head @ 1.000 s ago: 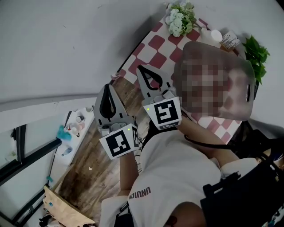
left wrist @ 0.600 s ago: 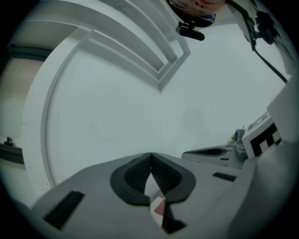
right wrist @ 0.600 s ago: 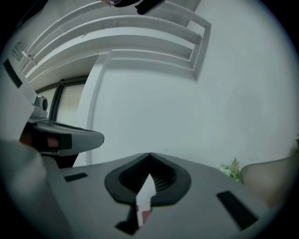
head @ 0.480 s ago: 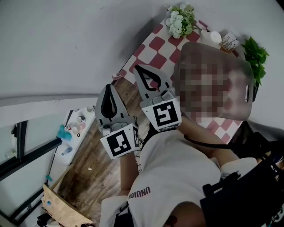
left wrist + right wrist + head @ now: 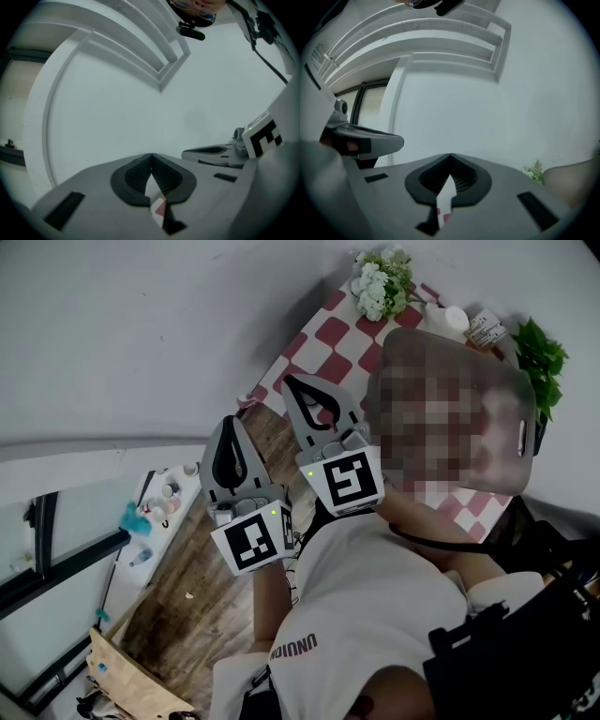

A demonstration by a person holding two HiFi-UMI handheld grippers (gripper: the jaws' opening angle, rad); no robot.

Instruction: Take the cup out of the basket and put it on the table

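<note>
No cup or basket shows in any view. In the head view both grippers are held up in front of the person's chest, pointing at a white wall. My left gripper [image 5: 228,420] is shut, its grey jaws meeting at the tip with nothing between them [image 5: 151,155]. My right gripper [image 5: 289,381] is shut and empty too [image 5: 450,155], and sits slightly higher, over the edge of the red-and-white checkered table [image 5: 319,343]. Each gripper view shows only wall, ceiling mouldings and the other gripper alongside.
On the checkered table stand white flowers [image 5: 380,282], bottles [image 5: 459,317] and a green plant [image 5: 542,357]. A white shelf with small items [image 5: 159,507] stands at the left over a wooden floor [image 5: 202,587]. A cardboard box [image 5: 131,681] lies at the bottom left.
The right gripper has edged slightly to the left. The left gripper has stayed where it was, and both stay shut.
</note>
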